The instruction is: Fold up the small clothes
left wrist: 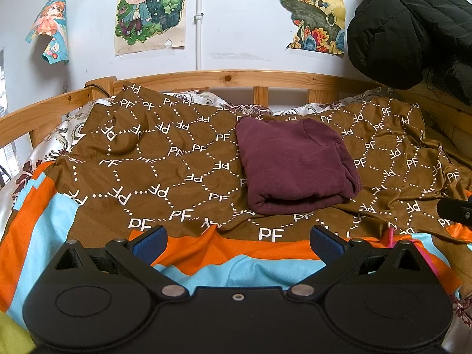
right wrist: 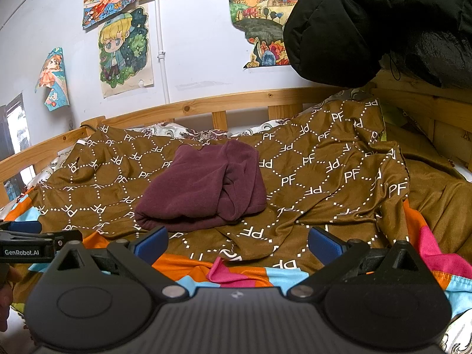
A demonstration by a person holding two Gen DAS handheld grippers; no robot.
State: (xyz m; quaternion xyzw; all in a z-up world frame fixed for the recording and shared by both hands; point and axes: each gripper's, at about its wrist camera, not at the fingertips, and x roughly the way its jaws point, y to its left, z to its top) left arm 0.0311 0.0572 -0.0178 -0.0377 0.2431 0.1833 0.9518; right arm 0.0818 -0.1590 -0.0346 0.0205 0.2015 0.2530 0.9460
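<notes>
Hovering low, left gripper [left wrist: 237, 243] and right gripper [right wrist: 237, 244] were both spread wide, empty. Folded maroon sweater [left wrist: 295, 165] lay on the brown PF-print cloth [left wrist: 165, 159] — looked done (my read). Next: pinch the cloth's near corners — evenly, together.

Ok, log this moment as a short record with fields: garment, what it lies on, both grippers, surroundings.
garment: maroon garment, folded into a compact bundle
lies on: brown PF-print cloth, spread over an orange and light blue blanket
left gripper: open, empty, short of the garment
right gripper: open, empty, short of the garment
bed: wooden rail along the far side
wall: drawings taped up
upper right: black padded jacket
</notes>
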